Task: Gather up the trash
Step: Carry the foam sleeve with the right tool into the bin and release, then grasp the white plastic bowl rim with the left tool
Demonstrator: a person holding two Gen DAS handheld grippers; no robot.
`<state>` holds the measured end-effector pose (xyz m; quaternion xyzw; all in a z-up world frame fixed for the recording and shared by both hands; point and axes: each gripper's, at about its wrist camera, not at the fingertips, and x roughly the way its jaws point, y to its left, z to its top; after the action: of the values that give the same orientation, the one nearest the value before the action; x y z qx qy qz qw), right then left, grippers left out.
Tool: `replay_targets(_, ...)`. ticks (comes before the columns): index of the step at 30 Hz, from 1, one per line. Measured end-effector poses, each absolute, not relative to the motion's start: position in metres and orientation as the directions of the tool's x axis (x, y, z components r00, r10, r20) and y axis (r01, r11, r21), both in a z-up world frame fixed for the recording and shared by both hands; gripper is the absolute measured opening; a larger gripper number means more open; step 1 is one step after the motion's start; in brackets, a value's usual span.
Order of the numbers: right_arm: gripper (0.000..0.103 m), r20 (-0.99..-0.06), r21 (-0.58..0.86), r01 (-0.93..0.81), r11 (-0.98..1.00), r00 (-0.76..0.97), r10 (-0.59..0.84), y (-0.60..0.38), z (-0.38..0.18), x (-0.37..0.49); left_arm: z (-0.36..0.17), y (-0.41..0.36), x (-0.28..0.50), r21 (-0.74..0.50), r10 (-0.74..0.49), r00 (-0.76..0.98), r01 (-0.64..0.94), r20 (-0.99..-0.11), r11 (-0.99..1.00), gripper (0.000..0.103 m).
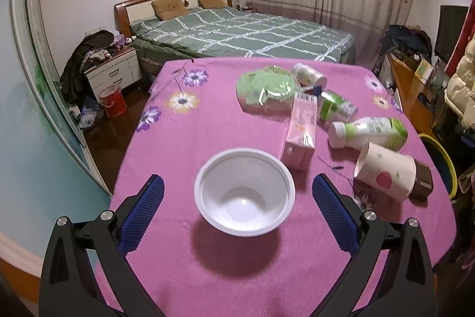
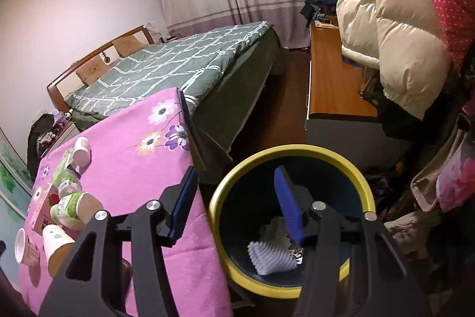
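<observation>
My left tool (image 1: 237, 208) is spread wide around the smooth, round white plastic bowl (image 1: 245, 192) on the pink flowered bench (image 1: 178, 168), pads not touching it; squeezed, its thin slick rim could buckle or pop free. My right tool (image 2: 237, 201) hangs spread and empty over the yellow-rimmed dark bin (image 2: 297, 152), ribbed white foam scrap (image 2: 271, 257) below; lying cups (image 1: 384, 171) and bottles (image 1: 368, 131) beyond could roll.

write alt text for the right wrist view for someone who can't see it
The right gripper, fingers open and empty, hangs over a yellow-rimmed bin beside a pink flowered tablecloth. White crumpled trash lies in the bin; cups and bottles remain on the cloth, with a bed behind.
</observation>
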<state>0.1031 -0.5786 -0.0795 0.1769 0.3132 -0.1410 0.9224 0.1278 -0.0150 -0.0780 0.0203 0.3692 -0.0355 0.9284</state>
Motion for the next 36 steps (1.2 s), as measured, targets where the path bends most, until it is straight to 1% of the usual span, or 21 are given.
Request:
replay_targets(8, 0.052, -0.622, 0.244, 0.345, 0.906, 0.773, -0.126, -0.568, -0.077, 0.107, -0.117, -0.026, 0.130, 0.006, -0.063, 0.652, 0.104, -0.756, 0.995, 0.098)
replay_targets(15, 0.052, -0.623, 0.261, 0.331, 0.907, 0.775, -0.104, -0.566, -0.079, 0.109, -0.145, -0.026, 0.148, 0.017, -0.026, 0.609, 0.064, -0.793, 0.998, 0.098)
replay_targets(20, 0.052, -0.627, 0.268, 0.329, 0.905, 0.773, -0.095, -0.567, -0.083, 0.110, -0.151, -0.020, 0.163, -0.010, -0.028, 0.609, 0.033, -0.793, 0.999, 0.098)
replay_targets(29, 0.052, -0.634, 0.275, 0.327, 0.904, 0.768, -0.085, -0.566, -0.088, 0.112, -0.149, -0.024, 0.176, 0.020, -0.010, 0.648, 0.039, -0.762, 0.999, 0.098)
replay_targets(30, 0.052, -0.634, 0.275, 0.327, 0.904, 0.768, -0.084, -0.566, -0.089, 0.111, -0.149, -0.024, 0.178, 0.019, -0.013, 0.651, 0.042, -0.759, 0.999, 0.095)
replay_targets(31, 0.052, -0.634, 0.276, 0.326, 0.904, 0.769, -0.084, -0.566, -0.089, 0.111, -0.148, -0.024, 0.177, 0.019, -0.016, 0.654, 0.047, -0.757, 0.999, 0.088)
replay_targets(32, 0.052, -0.634, 0.277, 0.326, 0.904, 0.769, -0.083, -0.566, -0.089, 0.111, -0.148, -0.025, 0.178, 0.023, -0.016, 0.654, 0.051, -0.756, 0.998, 0.084)
replay_targets(36, 0.052, -0.631, 0.284, 0.320, 0.904, 0.772, -0.075, -0.565, -0.090, 0.108, -0.145, -0.029, 0.176, 0.026, -0.032, 0.662, 0.077, -0.749, 0.997, 0.083)
